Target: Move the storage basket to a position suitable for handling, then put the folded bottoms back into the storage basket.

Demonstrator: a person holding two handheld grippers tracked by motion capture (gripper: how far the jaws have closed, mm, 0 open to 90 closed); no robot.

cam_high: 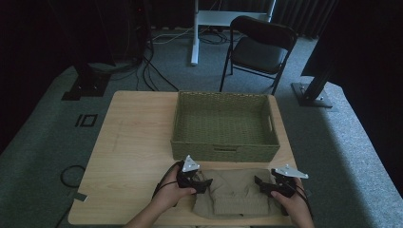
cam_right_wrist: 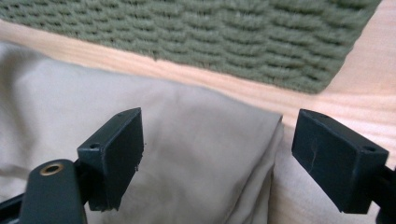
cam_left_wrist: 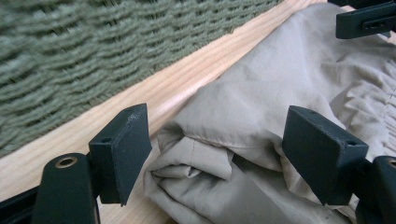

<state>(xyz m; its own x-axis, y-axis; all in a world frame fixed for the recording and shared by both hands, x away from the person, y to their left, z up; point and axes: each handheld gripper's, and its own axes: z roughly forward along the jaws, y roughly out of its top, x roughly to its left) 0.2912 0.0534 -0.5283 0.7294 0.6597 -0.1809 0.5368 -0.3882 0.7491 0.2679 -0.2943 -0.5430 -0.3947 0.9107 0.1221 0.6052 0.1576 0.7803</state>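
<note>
The fingers (cam_left_wrist: pixel 122 151) of both grippers stand wide, one at each far corner of the cloth (cam_high: pixel 237 192). It looks soft, light; its folded corners suit gripping.

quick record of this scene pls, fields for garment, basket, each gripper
garment: folded beige cloth, flat on the table, near edge
basket: green woven basket, empty, just beyond the cloth
left gripper: open, fingers astride the cloth's left folded corner
right gripper: open, fingers astride its right edge
held: nothing gripped
</note>
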